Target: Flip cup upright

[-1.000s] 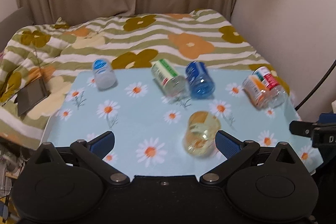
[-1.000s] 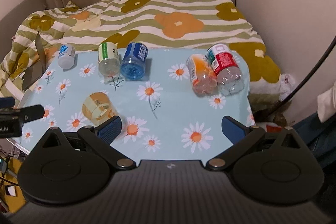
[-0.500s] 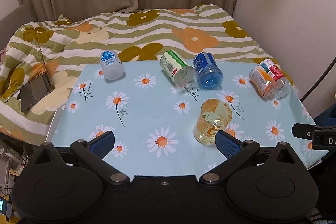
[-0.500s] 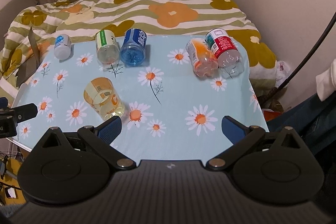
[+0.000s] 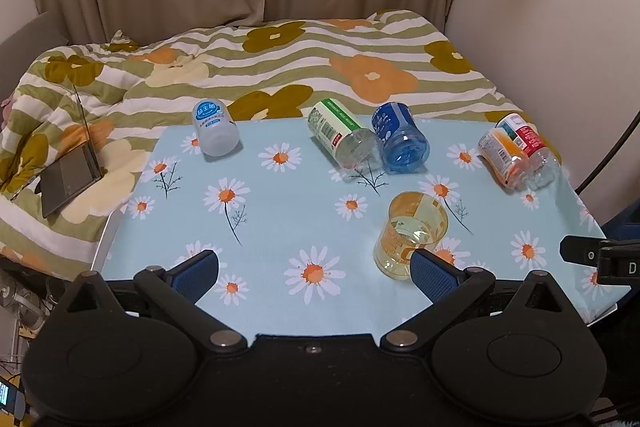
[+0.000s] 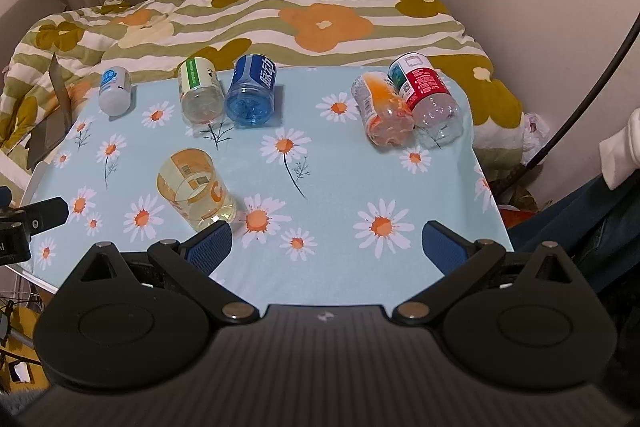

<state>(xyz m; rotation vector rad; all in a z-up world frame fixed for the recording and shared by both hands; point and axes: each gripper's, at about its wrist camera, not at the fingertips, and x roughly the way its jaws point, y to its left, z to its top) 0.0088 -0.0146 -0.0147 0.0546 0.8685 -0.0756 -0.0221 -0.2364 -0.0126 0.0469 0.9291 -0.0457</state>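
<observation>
A clear yellow-orange cup (image 5: pixel 409 234) stands upright on the daisy-print table (image 5: pixel 280 219), mouth up; in the right wrist view the cup (image 6: pixel 194 189) sits near the front left. My left gripper (image 5: pixel 314 273) hangs open at the near edge, its right fingertip just in front of the cup's base, nothing held. My right gripper (image 6: pixel 326 247) is open too, its left fingertip close beside the cup, nothing between the fingers. Several cut bottle-cups lie on their sides along the far edge: white (image 5: pixel 214 128), green-labelled (image 5: pixel 340 139), blue (image 5: pixel 400 139), orange (image 5: pixel 502 157), red-labelled (image 5: pixel 530 147).
Behind the table lies a bed with a flower-and-stripe quilt (image 5: pixel 280 67); a laptop (image 5: pixel 72 171) rests on it at left. A wall (image 5: pixel 560 7) and a dark cable (image 6: pixel 592 87) stand at right. A person's sleeve and trouser leg (image 6: pixel 612 187) show at the right edge.
The yellow cup has gone from lying tilted between the left gripper's fingers to standing upright on the table. Both grippers have pulled back and upward; the table looks farther away.
</observation>
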